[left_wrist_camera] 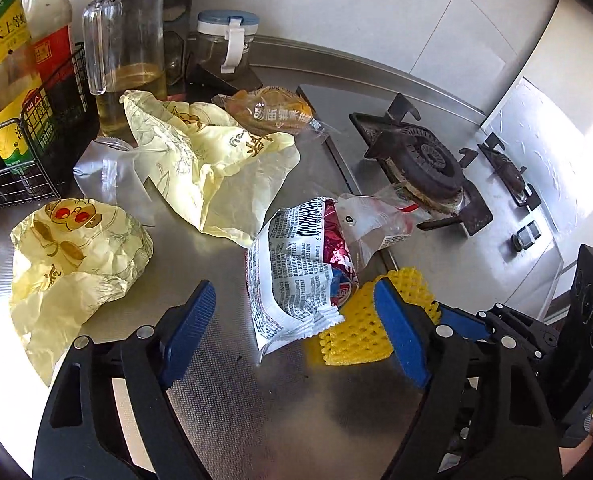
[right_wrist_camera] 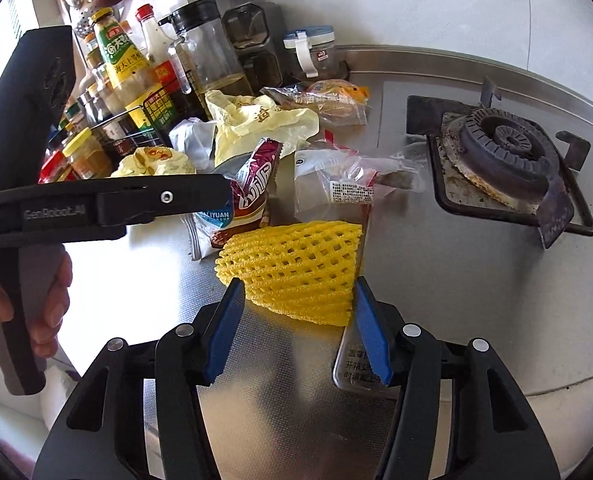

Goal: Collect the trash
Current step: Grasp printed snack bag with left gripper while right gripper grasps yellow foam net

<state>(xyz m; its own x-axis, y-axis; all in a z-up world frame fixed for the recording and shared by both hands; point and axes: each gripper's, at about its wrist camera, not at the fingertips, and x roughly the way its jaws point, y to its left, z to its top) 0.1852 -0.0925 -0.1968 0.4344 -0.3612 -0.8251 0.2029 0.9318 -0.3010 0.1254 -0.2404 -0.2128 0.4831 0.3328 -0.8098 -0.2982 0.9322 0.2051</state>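
Trash lies on a steel counter (left_wrist_camera: 224,412). A crumpled red-and-white snack wrapper (left_wrist_camera: 292,280) sits between the fingers of my open left gripper (left_wrist_camera: 292,328), untouched. A yellow foam fruit net (right_wrist_camera: 292,268) lies just ahead of my open right gripper (right_wrist_camera: 296,330); it also shows in the left wrist view (left_wrist_camera: 356,332). Two crumpled yellow paper wrappers (left_wrist_camera: 72,264) (left_wrist_camera: 208,168), a clear plastic bag (left_wrist_camera: 372,220), a silver wrapper (left_wrist_camera: 108,176) and a bagged pastry (left_wrist_camera: 272,112) lie further back. The left gripper crosses the right wrist view (right_wrist_camera: 228,192), over the snack wrapper (right_wrist_camera: 248,200).
A gas stove with black burners (left_wrist_camera: 424,168) fills the right side. Sauce bottles (left_wrist_camera: 0,60), an oil jug (left_wrist_camera: 132,40), a wire rack (left_wrist_camera: 48,128) and a jar (left_wrist_camera: 228,40) stand at the back left against the wall.
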